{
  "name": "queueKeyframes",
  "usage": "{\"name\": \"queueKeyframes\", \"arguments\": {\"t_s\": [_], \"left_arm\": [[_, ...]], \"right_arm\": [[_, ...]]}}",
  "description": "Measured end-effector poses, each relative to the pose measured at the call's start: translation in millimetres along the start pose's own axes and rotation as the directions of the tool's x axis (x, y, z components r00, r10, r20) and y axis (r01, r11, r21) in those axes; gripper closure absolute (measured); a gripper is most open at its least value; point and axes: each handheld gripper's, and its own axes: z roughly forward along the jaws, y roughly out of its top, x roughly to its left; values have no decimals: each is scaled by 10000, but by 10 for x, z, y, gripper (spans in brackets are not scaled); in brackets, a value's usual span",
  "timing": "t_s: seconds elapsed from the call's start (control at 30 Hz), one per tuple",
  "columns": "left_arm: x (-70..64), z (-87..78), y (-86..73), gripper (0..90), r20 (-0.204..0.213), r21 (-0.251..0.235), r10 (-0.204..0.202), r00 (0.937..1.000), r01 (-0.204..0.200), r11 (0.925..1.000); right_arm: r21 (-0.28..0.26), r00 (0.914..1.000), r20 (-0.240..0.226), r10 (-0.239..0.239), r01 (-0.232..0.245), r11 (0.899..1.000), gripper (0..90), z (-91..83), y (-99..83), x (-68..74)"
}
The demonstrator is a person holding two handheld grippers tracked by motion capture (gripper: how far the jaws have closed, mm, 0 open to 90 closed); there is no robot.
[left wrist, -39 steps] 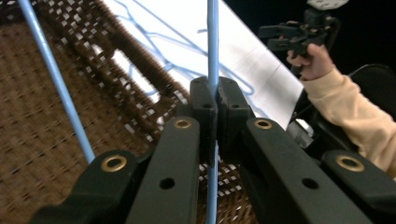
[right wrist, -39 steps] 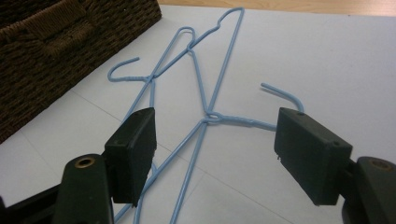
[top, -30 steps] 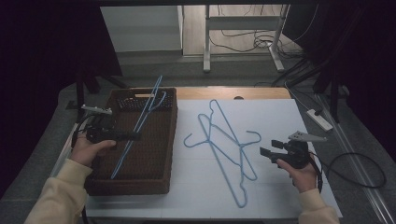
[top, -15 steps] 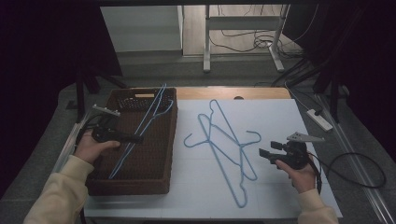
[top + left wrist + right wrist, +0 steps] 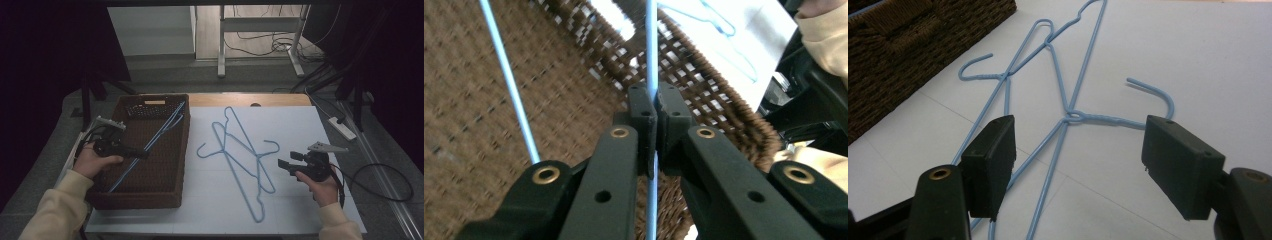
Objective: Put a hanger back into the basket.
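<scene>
the left gripper [image 5: 655, 117] is clamped on the thin wire of a blue hanger [image 5: 150, 145] lying slantwise in the brown wicker basket [image 5: 182, 150]. the right gripper [image 5: 1078, 165] hangs spread wide over the tangled hangers [image 5: 240, 152] on the white table [image 5: 300, 120], holding nothing. the risk: the wire may twist or slip between the pads, and the hook [image 5: 176, 117] at the far wall could catch the weave.

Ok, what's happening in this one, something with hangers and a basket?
A person is sorting blue wire hangers. The left gripper is shut on a blue hanger lying aslant in the brown woven basket. The right gripper is open, aimed at the hangers on the white table, gripping nothing yet.
</scene>
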Motion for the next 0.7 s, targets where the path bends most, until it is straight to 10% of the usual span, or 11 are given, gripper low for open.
{"name": "queueKeyframes", "arguments": {"t_s": [0.23, 0.57, 0.7], "left_arm": [[251, 124, -105, 864, -65, 116, -775, 9970, 775, 9969], [330, 203, -185, 859, -773, 45, -824, 9936, 830, 9965], [323, 135, -200, 843, -1817, -142, -1021, 9780, 1012, 9948]], "right_arm": [[66, 10000, -8, -23, 23, 10000, 306, 13, -2, 8], [76, 10000, 32, 57, -57, 10000, 306, 13, -11, -5], [94, 10000, 26, 41, -42, 9999, 313, 17, -14, 1]]}}
